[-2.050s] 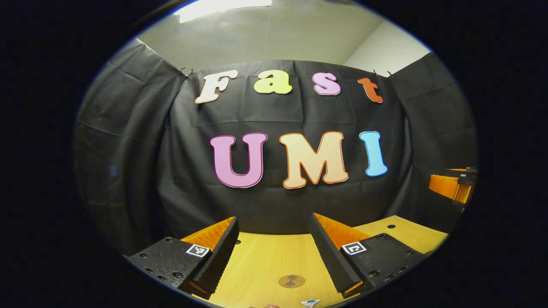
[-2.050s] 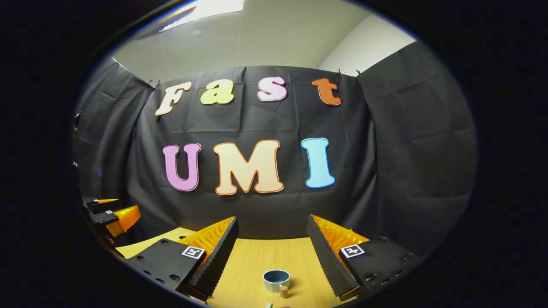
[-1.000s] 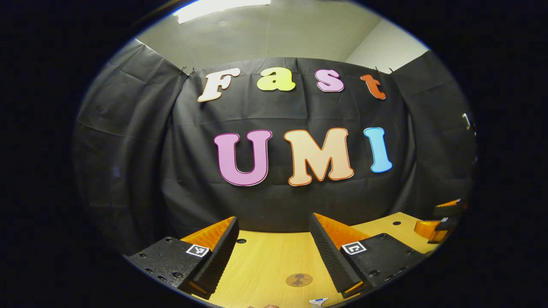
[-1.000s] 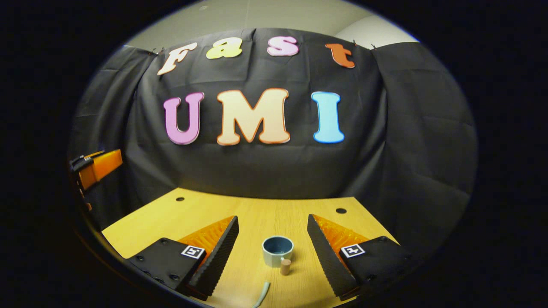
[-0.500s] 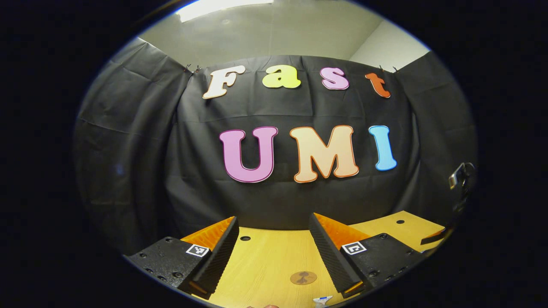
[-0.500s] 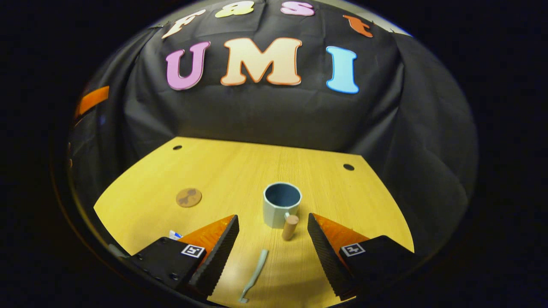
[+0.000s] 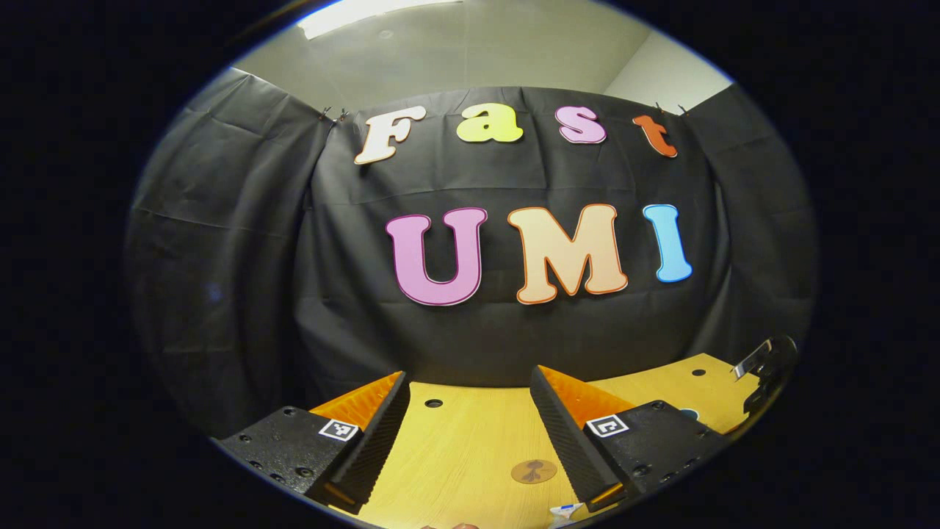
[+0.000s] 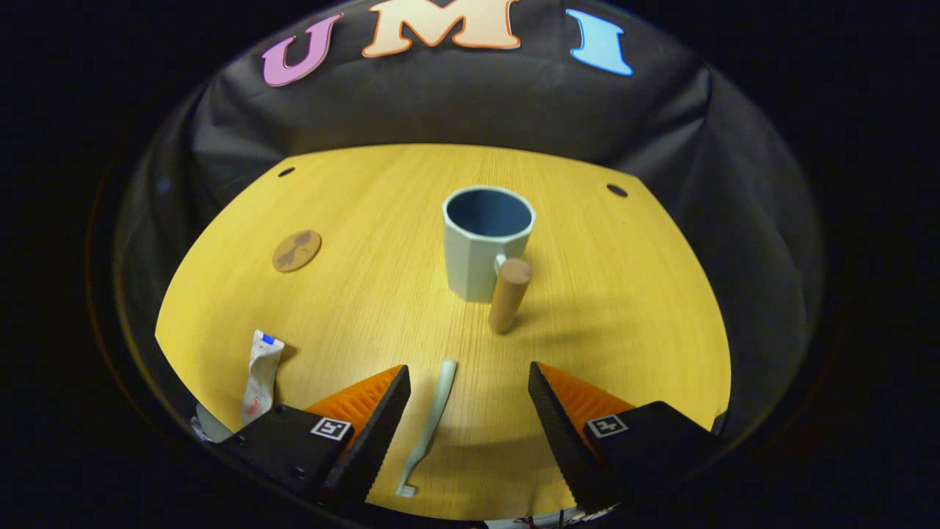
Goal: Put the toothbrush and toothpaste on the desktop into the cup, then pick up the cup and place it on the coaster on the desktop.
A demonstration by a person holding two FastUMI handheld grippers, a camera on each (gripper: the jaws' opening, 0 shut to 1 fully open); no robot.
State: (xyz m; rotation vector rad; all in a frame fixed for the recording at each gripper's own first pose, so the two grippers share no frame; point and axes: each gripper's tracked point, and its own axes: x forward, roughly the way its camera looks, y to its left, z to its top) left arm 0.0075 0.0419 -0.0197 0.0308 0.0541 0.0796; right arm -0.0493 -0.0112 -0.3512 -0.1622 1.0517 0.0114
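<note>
Right gripper view looks down on the yellow wooden worktop (image 8: pixel 367 294). The right claw (image 8: pixel 464 422) hangs wide, nothing between its fingers, with the pale green toothbrush (image 8: pixel 428 426) lying flat on the wood between them, nearer the left finger, bristle end toward the camera. Beyond it the cup (image 8: pixel 485 242) stands upright, blue inside, its brown wooden handle (image 8: pixel 508 294) facing the claw. The toothpaste (image 8: pixel 261 376) lies near the worktop's left edge, well apart from the cup. The round brown coaster (image 8: pixel 297 250) lies farther back on the left.

Left gripper view has the left claw (image 7: pixel 470 433) wide and holding nothing, above the worktop, the coaster (image 7: pixel 534 471) lying between its fingers.
</note>
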